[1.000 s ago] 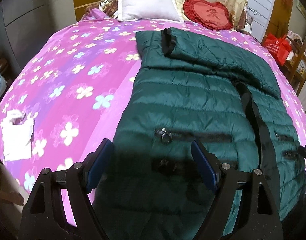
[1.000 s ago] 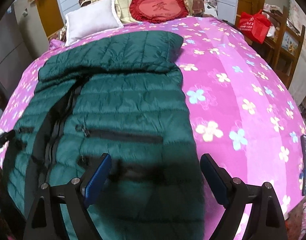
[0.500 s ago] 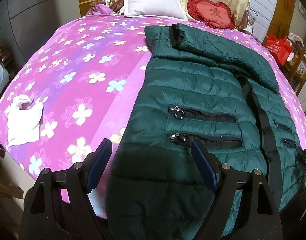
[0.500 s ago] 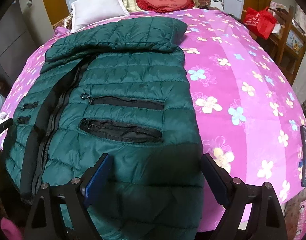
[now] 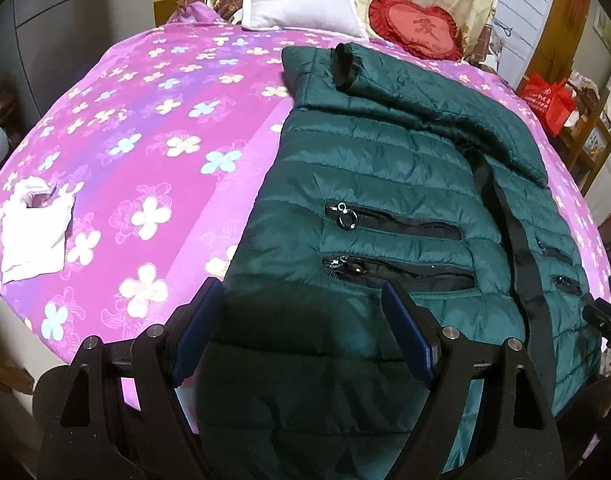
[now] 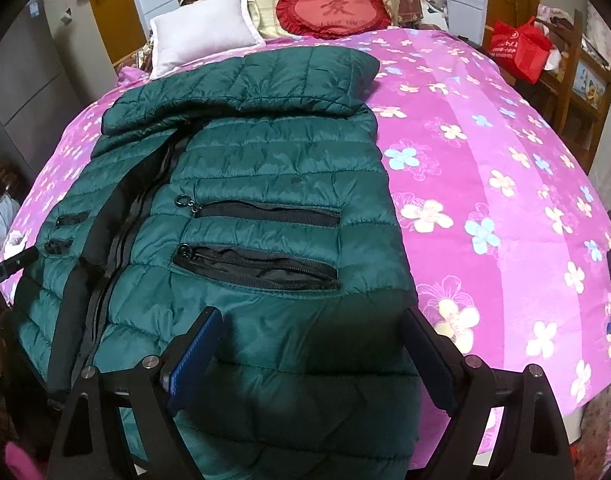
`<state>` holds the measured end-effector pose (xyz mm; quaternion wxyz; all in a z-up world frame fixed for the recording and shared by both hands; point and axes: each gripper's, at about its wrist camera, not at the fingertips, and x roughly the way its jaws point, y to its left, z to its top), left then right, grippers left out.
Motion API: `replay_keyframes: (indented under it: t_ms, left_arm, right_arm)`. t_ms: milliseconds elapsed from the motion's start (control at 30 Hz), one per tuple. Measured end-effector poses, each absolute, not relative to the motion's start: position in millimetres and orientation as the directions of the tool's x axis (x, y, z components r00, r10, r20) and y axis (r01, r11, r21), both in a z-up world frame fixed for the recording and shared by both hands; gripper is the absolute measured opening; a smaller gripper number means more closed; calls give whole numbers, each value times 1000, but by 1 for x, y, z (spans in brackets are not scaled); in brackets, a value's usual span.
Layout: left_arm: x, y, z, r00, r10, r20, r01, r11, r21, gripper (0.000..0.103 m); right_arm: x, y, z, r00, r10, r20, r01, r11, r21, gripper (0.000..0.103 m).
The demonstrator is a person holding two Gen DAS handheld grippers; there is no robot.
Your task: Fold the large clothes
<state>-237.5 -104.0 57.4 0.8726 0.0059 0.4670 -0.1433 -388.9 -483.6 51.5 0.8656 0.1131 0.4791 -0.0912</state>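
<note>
A dark green quilted jacket [image 5: 385, 184] lies front-up on the pink flowered bedspread [image 5: 145, 128], its hem end hanging over the near edge of the bed, right under both grippers. The left gripper [image 5: 305, 336] has its jaws spread wide, with nothing pinched — the hem of the jacket fills the space between them, and the left-hand fingertip [image 5: 201, 320] sits over the garment's side edge where it meets the bedspread. Just ahead of these jaws run two black zipped pockets [image 5: 393, 248], one beyond the other. Further ahead, a sleeve [image 5: 445, 100] is folded across the chest.

The right gripper [image 6: 309, 344] also stands with jaws spread apart and empty; the jacket's other front panel [image 6: 273, 184] lies between and ahead of them, and the right-hand fingertip [image 6: 425, 348] hovers at the garment's outer edge. To the left of these jaws the black centre zip [image 6: 117, 240] runs away toward the collar.

Beyond the jacket, far ahead of both pairs of jaws, a white pillow [image 5: 301, 0] and a red heart-shaped cushion [image 6: 333, 8] rest at the head of the bed. To the left of the left jaws lies a crumpled white cloth [image 5: 33, 232].
</note>
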Motion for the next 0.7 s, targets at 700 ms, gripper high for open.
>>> replay_keyframes:
  t_ms: [700]
  left_arm:
    - [-244, -80, 49, 486, -219, -846, 199, 970, -137, 81]
  right_arm:
    - [-391, -479, 61, 501, -32, -865, 241, 965, 104, 89]
